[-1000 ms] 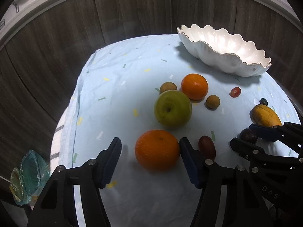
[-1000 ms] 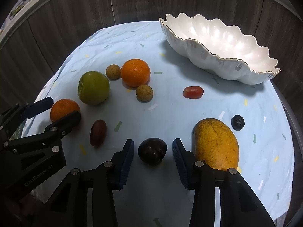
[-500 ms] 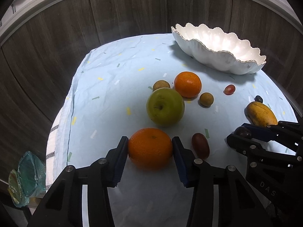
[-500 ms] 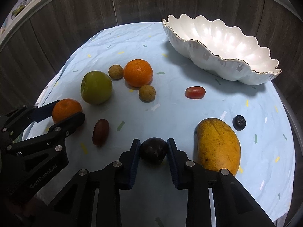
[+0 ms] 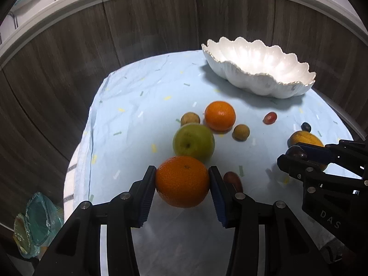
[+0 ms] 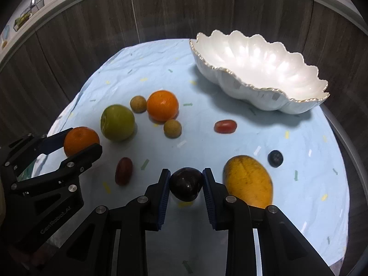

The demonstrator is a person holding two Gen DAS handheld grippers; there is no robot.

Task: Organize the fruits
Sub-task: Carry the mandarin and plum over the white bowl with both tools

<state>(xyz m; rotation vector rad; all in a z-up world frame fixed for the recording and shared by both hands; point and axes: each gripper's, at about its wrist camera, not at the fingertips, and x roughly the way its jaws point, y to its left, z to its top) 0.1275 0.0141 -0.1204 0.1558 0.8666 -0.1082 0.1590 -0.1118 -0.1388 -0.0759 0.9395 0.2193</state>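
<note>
My left gripper [image 5: 182,181] is shut on a large orange [image 5: 182,180] at the near left of the pale blue cloth; both pads press its sides, and the same gripper [image 6: 78,143] shows in the right wrist view. My right gripper [image 6: 186,184] is shut on a dark plum [image 6: 186,184], just left of the yellow mango [image 6: 248,180]. A green apple [image 5: 193,141], a second orange [image 5: 219,115], two small brown fruits [image 5: 241,132], a red tomato [image 6: 225,126], a dark red grape [image 6: 123,171] and a blueberry [image 6: 275,158] lie on the cloth. The white scalloped bowl [image 6: 241,92] holds nothing.
The cloth-covered table [image 5: 138,105] is ringed by dark wood panels. A teal glass dish [image 5: 34,220] sits below its left edge. In the left wrist view the right gripper [image 5: 299,155] stands close at the right, before the mango [image 5: 303,138].
Both grippers closed: the left onto the large orange, the right onto the dark plum. Both fruits now sit a little higher and clamped between the pads.
</note>
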